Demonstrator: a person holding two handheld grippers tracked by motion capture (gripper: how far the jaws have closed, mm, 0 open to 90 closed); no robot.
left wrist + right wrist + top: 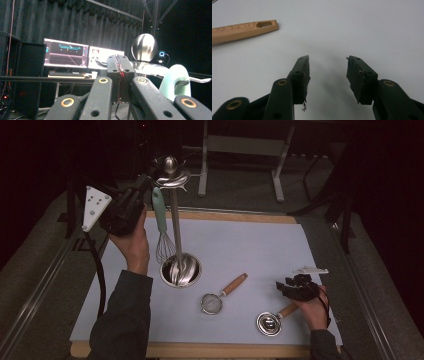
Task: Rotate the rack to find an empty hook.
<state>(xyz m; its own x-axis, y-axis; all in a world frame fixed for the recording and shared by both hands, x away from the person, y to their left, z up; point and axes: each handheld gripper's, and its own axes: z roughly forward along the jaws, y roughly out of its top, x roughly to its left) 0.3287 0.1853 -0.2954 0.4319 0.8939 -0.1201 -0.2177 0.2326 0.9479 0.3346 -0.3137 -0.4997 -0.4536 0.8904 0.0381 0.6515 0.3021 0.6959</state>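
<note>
A steel utensil stand (181, 269) with a tall pole and a ball top (170, 165) rises from the white mat (250, 245). From a hook near its top hangs a whisk (160, 212) with a mint-green handle. My left gripper (146, 180) is held high, just left of that top, with its jaws together and nothing between them. In the left gripper view the shut gripper (118, 62) points past the ball (144, 47) and the mint handle (175, 80). My right gripper (281, 286) hovers open and low over the mat; the right gripper view shows this gripper (327, 61) with bare mat between its jaws.
A small strainer (212, 303) with a wooden handle lies in the front middle of the mat. A steel measuring cup (269, 323) with a wooden handle lies under the right hand. A wooden handle end (242, 30) lies left of the right jaws. The table's wooden edge (200, 351) runs along the front.
</note>
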